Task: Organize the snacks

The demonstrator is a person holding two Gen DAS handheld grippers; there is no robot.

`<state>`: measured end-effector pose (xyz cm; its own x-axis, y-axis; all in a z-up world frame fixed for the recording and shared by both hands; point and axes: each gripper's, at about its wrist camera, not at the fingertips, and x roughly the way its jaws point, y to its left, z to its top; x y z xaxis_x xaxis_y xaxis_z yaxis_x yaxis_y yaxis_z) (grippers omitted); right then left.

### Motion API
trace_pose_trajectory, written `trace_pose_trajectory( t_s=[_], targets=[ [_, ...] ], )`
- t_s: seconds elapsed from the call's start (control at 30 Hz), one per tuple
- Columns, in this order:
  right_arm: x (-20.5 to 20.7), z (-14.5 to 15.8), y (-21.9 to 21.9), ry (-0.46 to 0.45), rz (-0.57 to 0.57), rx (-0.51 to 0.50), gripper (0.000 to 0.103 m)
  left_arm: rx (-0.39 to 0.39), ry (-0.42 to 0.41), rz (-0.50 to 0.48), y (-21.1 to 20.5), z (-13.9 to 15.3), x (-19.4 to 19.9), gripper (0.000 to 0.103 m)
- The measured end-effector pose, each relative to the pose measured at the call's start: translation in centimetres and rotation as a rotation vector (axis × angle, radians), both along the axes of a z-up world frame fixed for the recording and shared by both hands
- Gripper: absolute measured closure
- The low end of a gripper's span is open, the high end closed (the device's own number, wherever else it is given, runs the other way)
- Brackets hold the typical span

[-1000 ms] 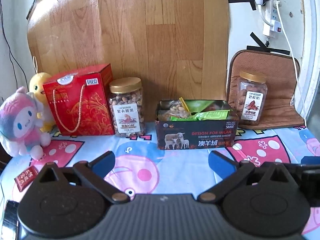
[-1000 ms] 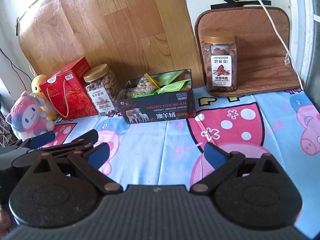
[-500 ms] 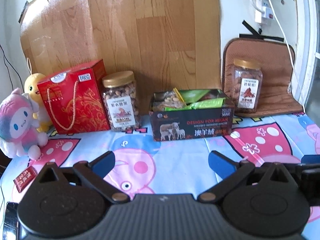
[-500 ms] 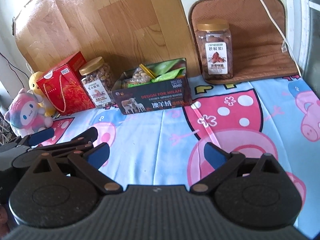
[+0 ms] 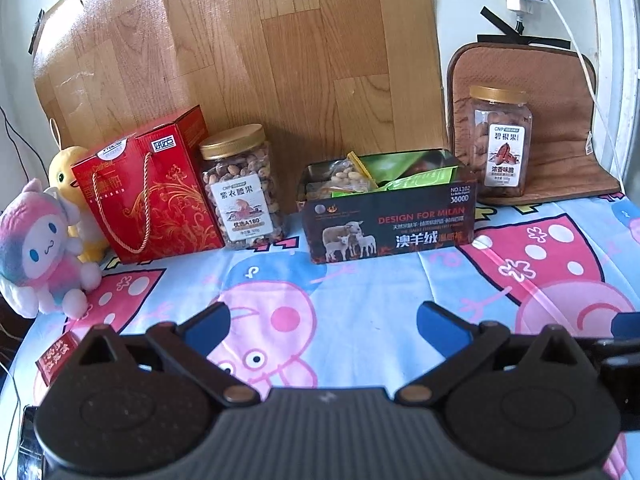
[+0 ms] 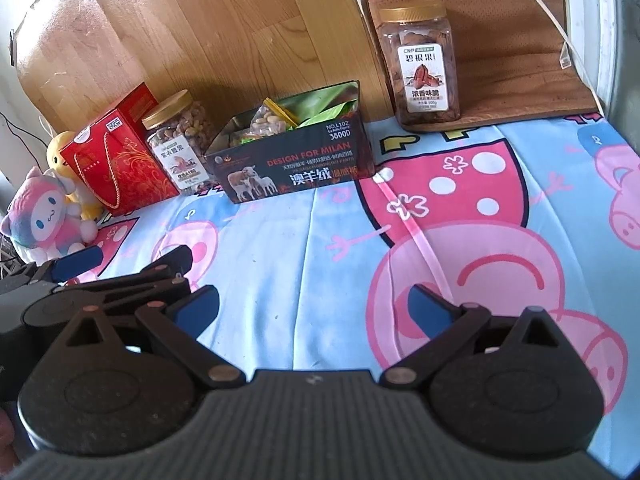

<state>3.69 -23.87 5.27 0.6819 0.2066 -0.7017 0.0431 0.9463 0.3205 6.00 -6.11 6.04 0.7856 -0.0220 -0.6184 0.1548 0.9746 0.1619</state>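
Right wrist view: my right gripper (image 6: 314,306) gapes empty, like my left gripper (image 5: 322,324). The square clear gold-lidded pecan jar (image 6: 420,66) stands upright at one o'clock, well apart; right's nearer, I judge.

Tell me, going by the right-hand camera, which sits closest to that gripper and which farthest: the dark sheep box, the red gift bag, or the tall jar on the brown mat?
1. Dark sheep box, ahead and slightly left of the right gripper, both open and empty.
2. Red gift bag, far left.
3. Tall jar, back right on the brown mat.
The bag and jar are close to call.
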Motion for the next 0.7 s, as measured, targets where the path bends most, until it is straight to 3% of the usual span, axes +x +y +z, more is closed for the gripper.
trace_pose_trajectory(
  t_s=[0.7],
  targets=[
    [-0.5, -1.1, -0.7, 0.009, -0.028, -0.03, 0.001, -0.029, 0.093, -0.013, -0.5, -1.5, 1.1, 0.0]
  ],
)
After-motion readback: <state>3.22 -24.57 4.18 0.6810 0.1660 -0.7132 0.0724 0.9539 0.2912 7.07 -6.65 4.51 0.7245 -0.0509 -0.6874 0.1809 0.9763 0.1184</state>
